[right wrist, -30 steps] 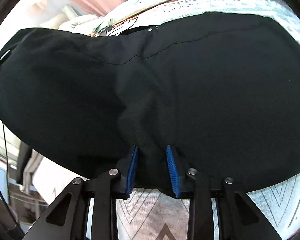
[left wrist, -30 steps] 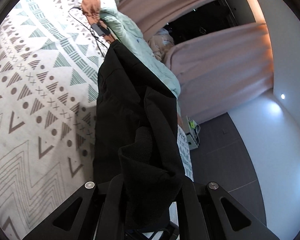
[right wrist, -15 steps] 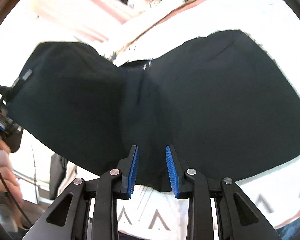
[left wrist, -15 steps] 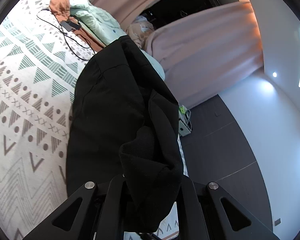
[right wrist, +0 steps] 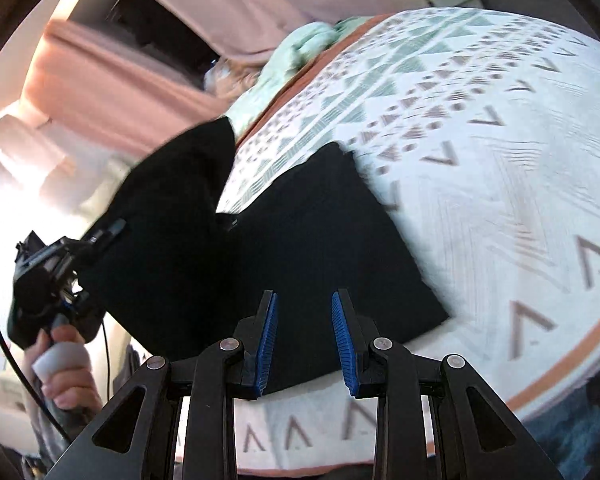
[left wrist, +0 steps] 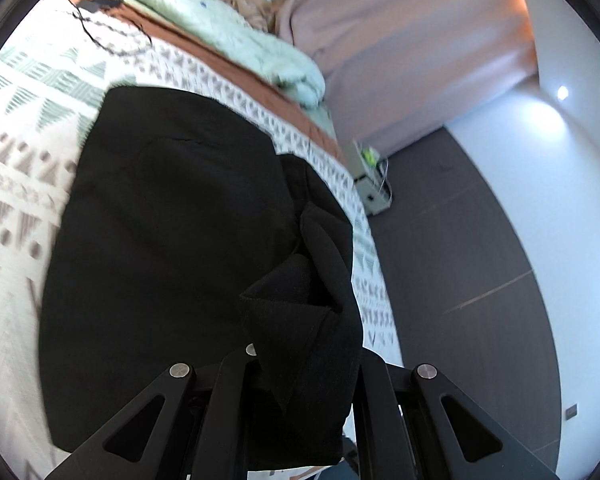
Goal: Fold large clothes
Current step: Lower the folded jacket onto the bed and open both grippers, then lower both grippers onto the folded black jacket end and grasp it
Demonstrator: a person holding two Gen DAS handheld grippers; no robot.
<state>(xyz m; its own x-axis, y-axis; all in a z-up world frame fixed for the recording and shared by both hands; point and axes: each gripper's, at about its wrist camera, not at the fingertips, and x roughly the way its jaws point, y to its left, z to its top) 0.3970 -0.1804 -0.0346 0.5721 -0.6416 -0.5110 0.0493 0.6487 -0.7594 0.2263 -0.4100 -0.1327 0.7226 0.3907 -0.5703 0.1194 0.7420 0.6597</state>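
Note:
A large black garment (left wrist: 168, 240) lies partly spread on the patterned bedspread (left wrist: 16, 184). My left gripper (left wrist: 300, 364) is shut on a bunched edge of it, and the cloth hides the fingertips. In the right wrist view the garment (right wrist: 320, 240) lies on the bed, with one end lifted at the left toward the other hand-held gripper (right wrist: 52, 280). My right gripper (right wrist: 304, 340) has its blue pads (right wrist: 268, 340) apart. It hovers just above the garment's near edge and holds nothing.
A mint green quilt (left wrist: 236, 40) and a black cable (left wrist: 100, 36) lie at the far side of the bed. Pink curtains (left wrist: 412, 52) hang behind. A small box (left wrist: 372, 184) stands on the dark floor (left wrist: 460, 280) beside the bed.
My right gripper has let go of the garment and pulled back, its pads wider apart. The released part has dropped flat onto the bed. My left gripper still holds its end.

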